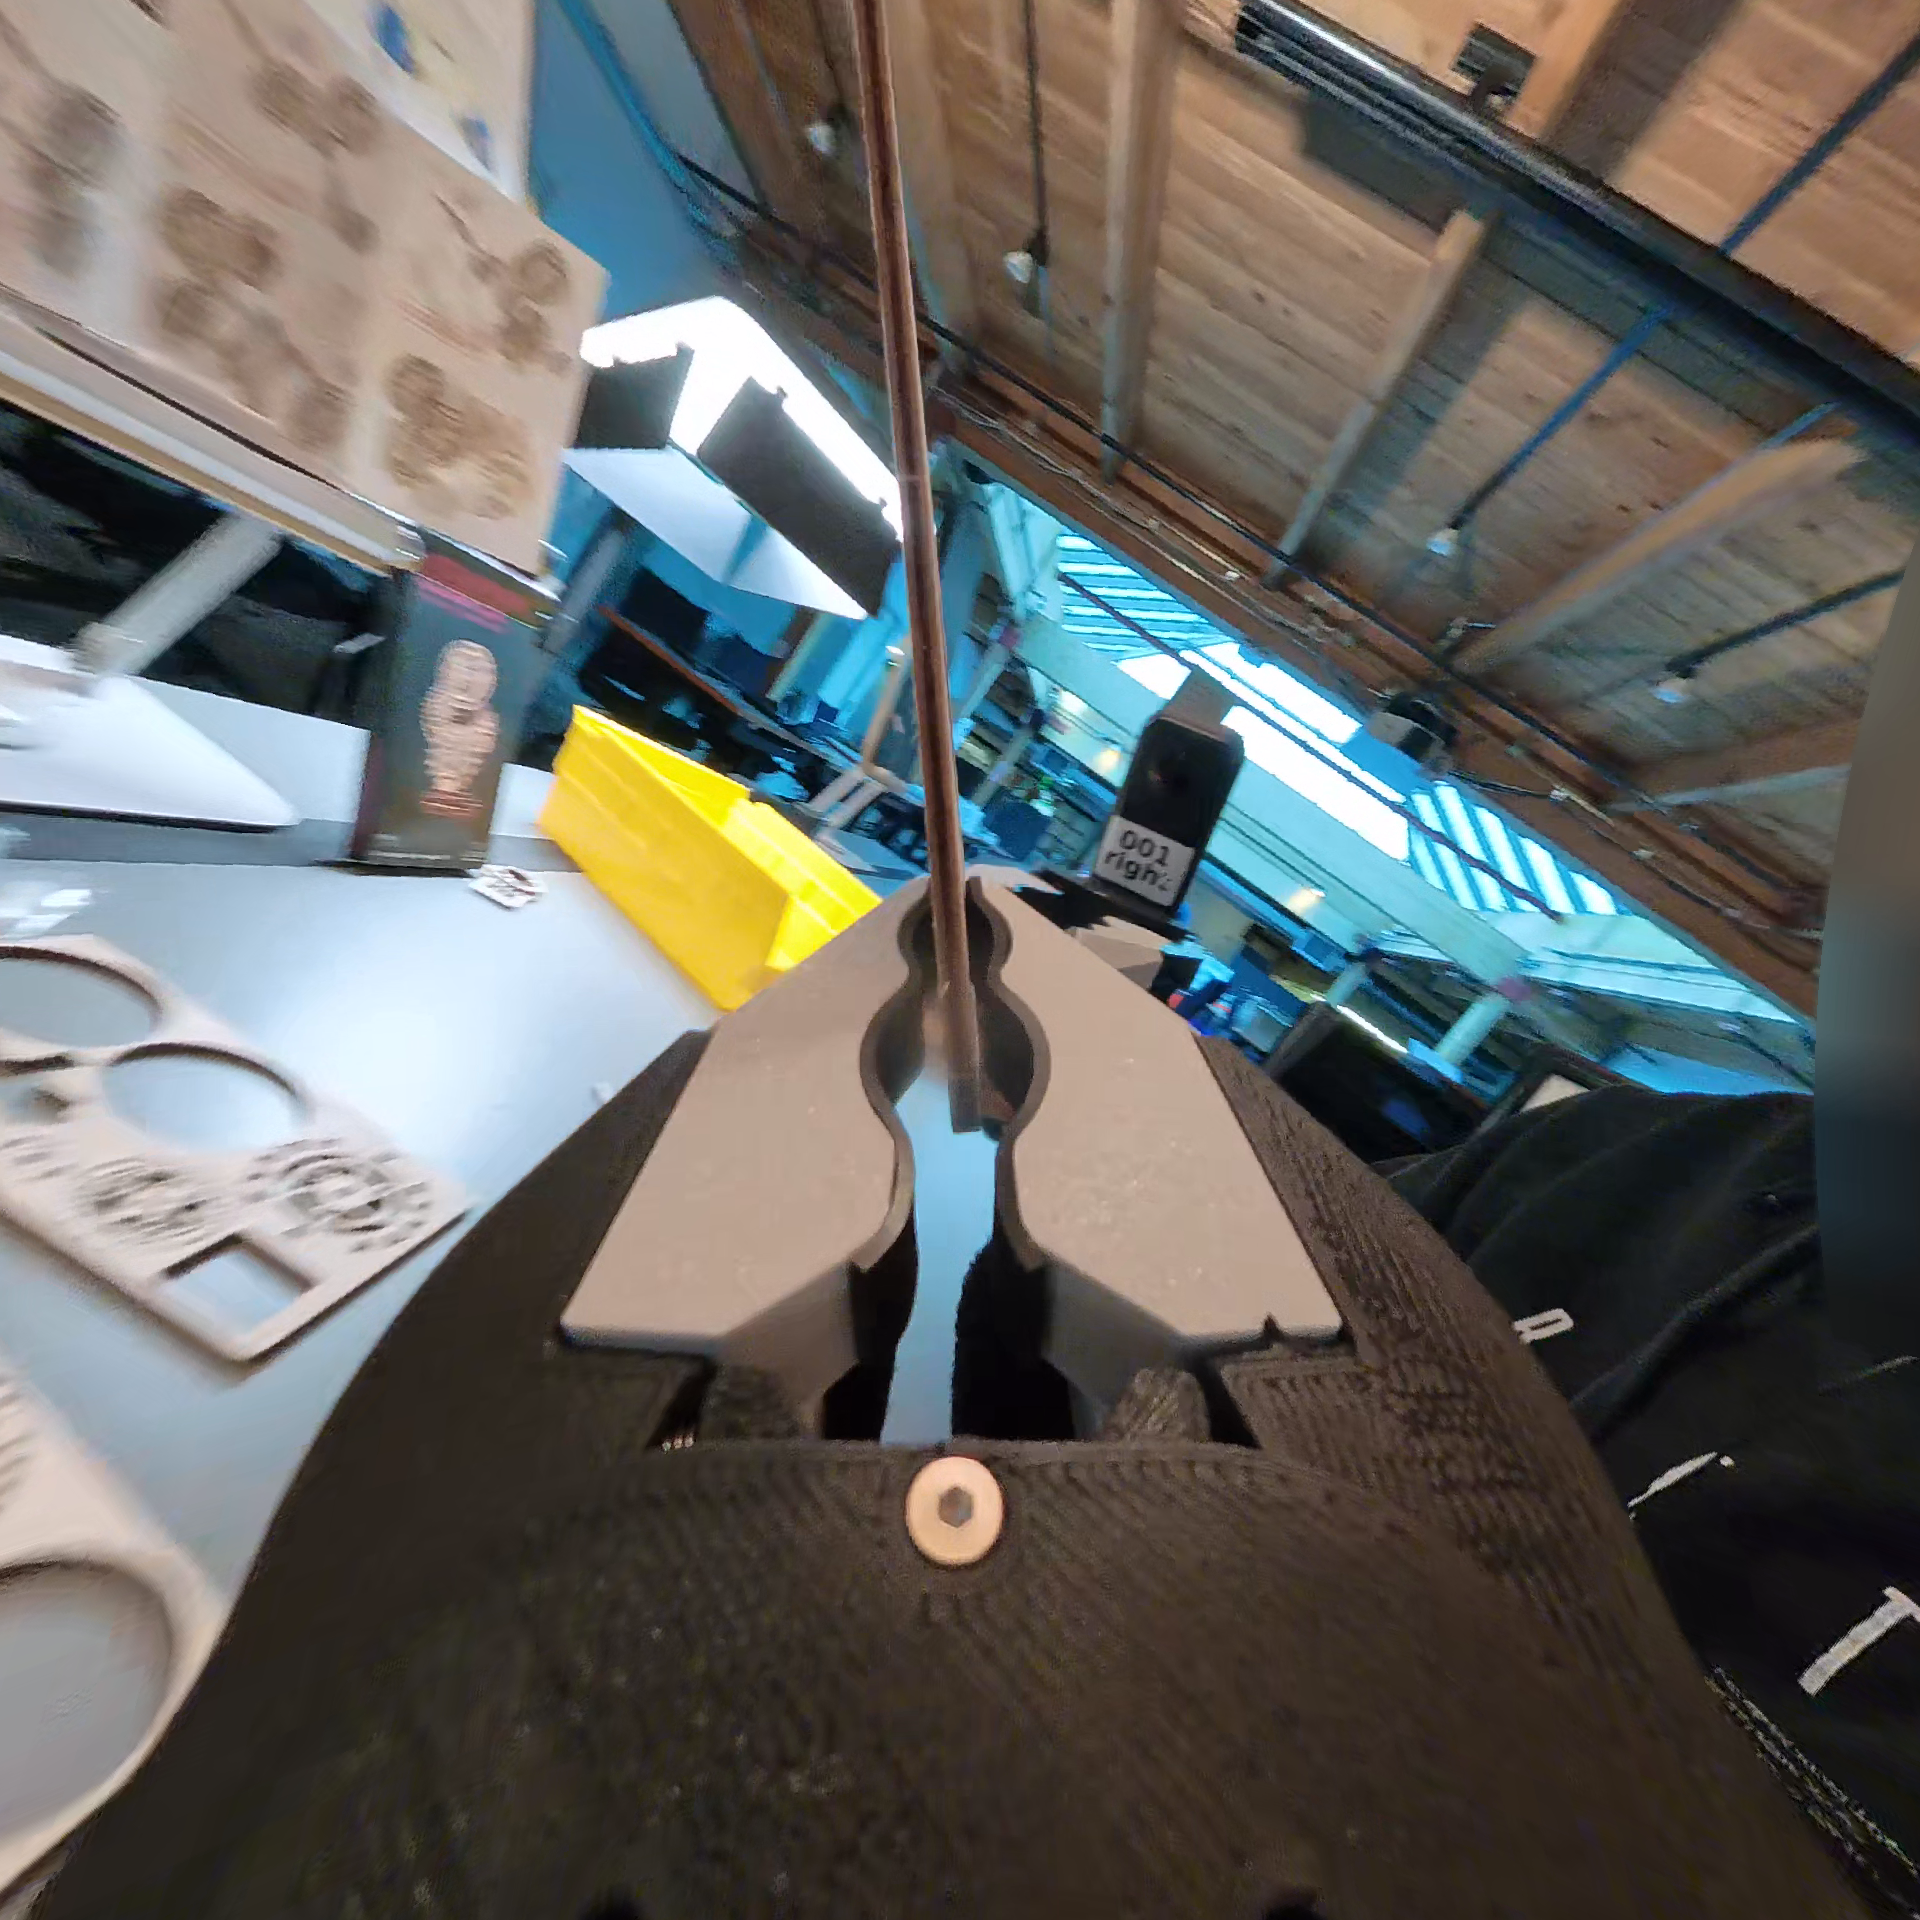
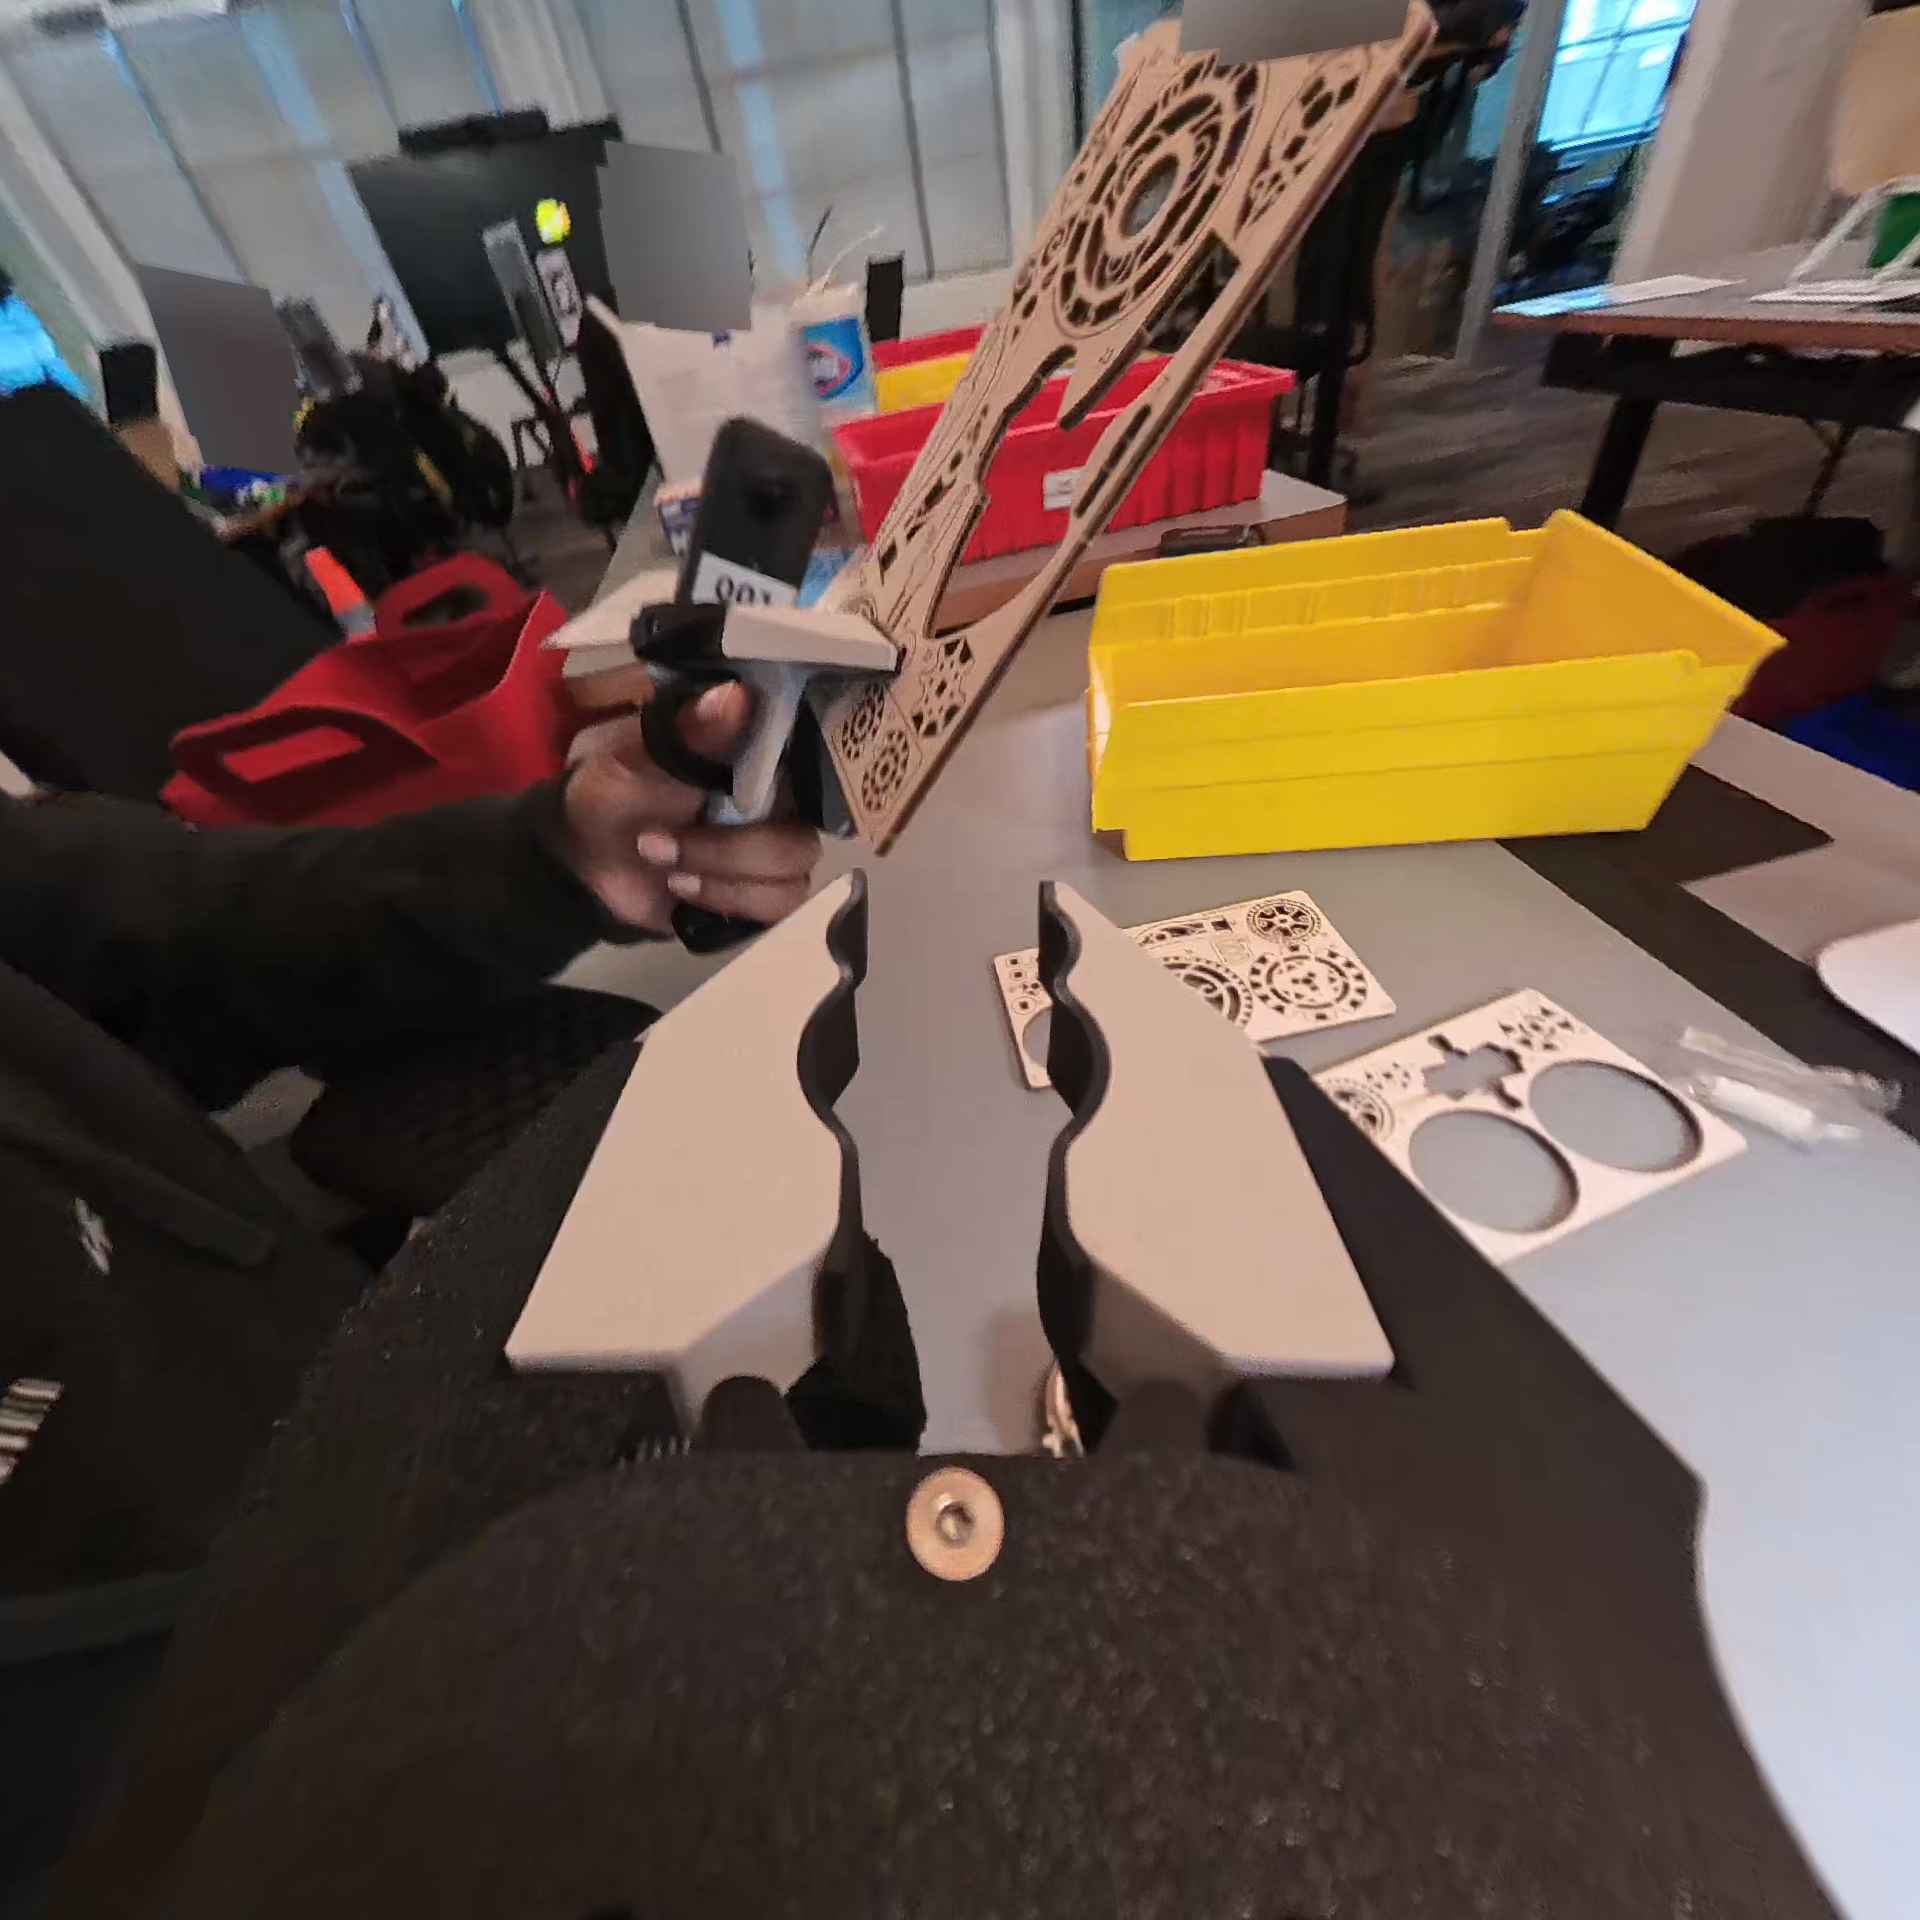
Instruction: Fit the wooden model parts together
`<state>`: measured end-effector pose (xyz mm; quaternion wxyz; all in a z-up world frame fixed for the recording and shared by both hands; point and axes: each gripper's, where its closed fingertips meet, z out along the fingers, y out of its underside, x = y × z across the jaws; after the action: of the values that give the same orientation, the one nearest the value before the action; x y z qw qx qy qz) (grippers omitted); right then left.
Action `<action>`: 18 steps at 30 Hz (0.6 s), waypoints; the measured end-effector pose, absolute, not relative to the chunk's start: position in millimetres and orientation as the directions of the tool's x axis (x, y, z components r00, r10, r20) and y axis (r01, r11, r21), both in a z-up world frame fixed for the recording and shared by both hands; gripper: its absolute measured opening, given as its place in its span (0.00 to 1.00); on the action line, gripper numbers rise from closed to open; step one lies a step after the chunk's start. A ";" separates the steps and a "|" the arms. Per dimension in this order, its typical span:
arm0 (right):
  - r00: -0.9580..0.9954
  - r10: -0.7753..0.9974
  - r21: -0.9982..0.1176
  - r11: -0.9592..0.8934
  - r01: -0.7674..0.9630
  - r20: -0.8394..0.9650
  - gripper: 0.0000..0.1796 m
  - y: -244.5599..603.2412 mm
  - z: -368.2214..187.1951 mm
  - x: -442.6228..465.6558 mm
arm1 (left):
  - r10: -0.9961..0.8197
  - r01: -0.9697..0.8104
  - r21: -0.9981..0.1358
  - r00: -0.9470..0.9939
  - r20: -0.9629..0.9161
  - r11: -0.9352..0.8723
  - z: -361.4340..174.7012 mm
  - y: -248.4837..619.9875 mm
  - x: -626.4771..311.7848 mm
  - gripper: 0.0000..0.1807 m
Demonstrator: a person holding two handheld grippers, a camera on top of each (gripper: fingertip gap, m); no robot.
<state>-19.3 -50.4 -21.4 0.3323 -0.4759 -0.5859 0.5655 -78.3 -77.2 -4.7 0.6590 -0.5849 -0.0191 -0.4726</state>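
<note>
Right now the left gripper [image 1: 951, 935] has its jaws clamped on the bottom edge of a thin wooden sheet [image 1: 902, 416], seen edge-on in its own view as a dark line running up toward twelve o'clock. From the right wrist view the same sheet [image 2: 1122, 343] shows its face: a laser-cut panel of gears and scrollwork, lifted off the table and leaning toward one o'clock, with the left gripper [image 2: 831, 717] pinching its lower corner and a hand [image 2: 665, 821] on the handle.

The right gripper [image 2: 951, 935] has its jaws apart and holds nothing; it hovers over bare grey table [image 2: 1039, 800] below the raised sheet.

Further out on the table, at two o'clock from the right jaws, lie a small sheet of gears [image 2: 1236, 966] and a sheet with two round holes [image 2: 1507, 1132]. A yellow bin [image 2: 1403, 686] stands beyond them.

The step looks like freeing a part from the held sheet. To do it well, I would keep the left grip firm and the sheet steady, bring the right jaws square onto one cut-out near the clamped corner, where the sheet flexes least, and push or twist gently so the thin tabs break, not the part. A grip far up the panel would likely bend it.
</note>
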 end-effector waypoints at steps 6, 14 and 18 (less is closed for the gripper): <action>-0.278 0.898 -0.940 -0.322 0.111 -0.340 0.17 -24.6 -27.1 12.2 | -0.682 0.642 -0.738 0.447 0.579 -0.205 -18.5 -36.6 -10.1 0.01; -0.296 0.835 -0.886 -0.444 0.135 -0.464 0.04 -15.1 -54.6 8.2 | -0.669 0.627 -0.747 0.460 0.583 -0.220 -48.6 -19.9 1.5 0.01; -0.296 0.810 -0.863 -0.481 0.157 -0.505 0.04 -12.2 -68.4 1.7 | -0.643 0.628 -0.740 0.467 0.607 -0.242 -61.8 -17.0 -4.7 0.01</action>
<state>1.7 -12.2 -68.4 0.2440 -0.5407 -0.4474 0.6693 -4.7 -17.0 -61.8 0.6156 -0.5952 0.0064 -0.5164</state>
